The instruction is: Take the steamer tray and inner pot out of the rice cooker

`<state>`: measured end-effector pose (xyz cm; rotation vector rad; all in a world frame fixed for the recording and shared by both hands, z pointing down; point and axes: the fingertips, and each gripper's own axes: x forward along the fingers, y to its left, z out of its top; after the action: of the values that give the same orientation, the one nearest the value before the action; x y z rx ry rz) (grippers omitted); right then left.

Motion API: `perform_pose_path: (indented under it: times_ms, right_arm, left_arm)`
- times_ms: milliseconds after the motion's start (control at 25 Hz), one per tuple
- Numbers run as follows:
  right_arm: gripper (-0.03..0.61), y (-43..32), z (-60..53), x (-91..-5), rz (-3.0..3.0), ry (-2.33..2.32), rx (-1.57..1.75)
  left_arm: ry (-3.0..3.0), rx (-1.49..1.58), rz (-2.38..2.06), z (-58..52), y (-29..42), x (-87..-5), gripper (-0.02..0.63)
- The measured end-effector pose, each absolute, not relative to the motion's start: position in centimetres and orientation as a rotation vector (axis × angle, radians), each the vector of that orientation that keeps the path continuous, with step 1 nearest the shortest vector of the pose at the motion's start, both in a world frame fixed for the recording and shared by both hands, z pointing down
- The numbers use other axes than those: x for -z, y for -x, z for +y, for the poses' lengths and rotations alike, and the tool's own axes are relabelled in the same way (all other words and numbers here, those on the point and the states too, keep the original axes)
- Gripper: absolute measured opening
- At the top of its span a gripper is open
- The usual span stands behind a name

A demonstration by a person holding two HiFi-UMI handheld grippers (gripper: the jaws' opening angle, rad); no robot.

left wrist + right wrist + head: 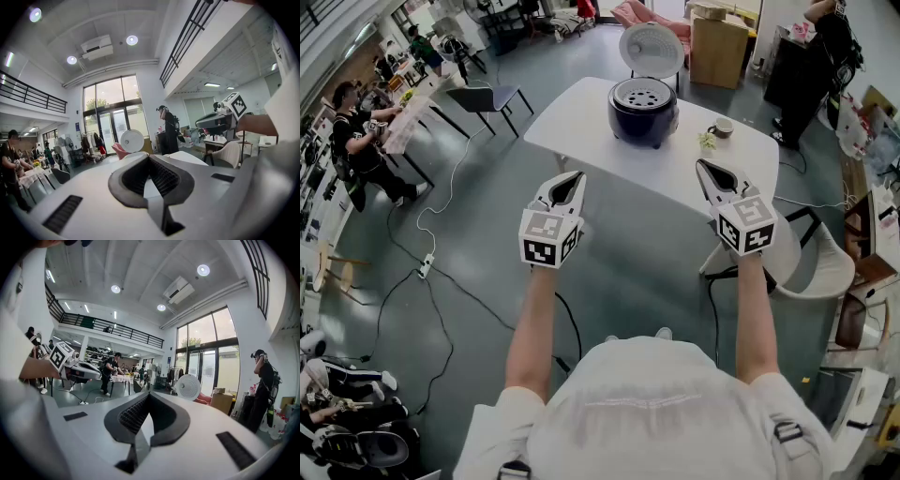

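My left gripper (566,187) and right gripper (712,176): jaws together on both, nothing held, near side of the table (581,131). Rice cooker (643,117) far-centre on it, lid (652,49) up (steamer tray (642,96) sits inside).

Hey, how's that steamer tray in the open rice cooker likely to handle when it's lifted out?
The steamer tray looks shallow and perforated, so it is probably light and rigid. It sits nested in the mouth of the rice cooker, so it may snag unless lifted straight up.
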<state>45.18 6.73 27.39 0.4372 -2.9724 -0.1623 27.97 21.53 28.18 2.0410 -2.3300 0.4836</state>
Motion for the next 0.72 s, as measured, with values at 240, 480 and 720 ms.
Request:
perform_pose_path:
  times_ms: [240, 480, 720]
  right_arm:
    - [0.025, -45.9, 5.9, -27.7, -2.985, -0.431, 0.190]
    - [0.025, -47.8, 4.1, -28.2, -3.040, -0.365, 0.113]
    - [0.028, -49.4, 1.7, -29.3, -3.031, -0.358, 0.091]
  left_arm:
    - [-2.035, -0.487, -2.326, 20.4, -28.8, -28.9, 0.015]
    - [-2.012, -0.499, -2.335, 18.5, -30.5, -29.6, 0.015]
    - [-1.915, -0.530, -2.378, 17.5, -31.4, -30.6, 0.017]
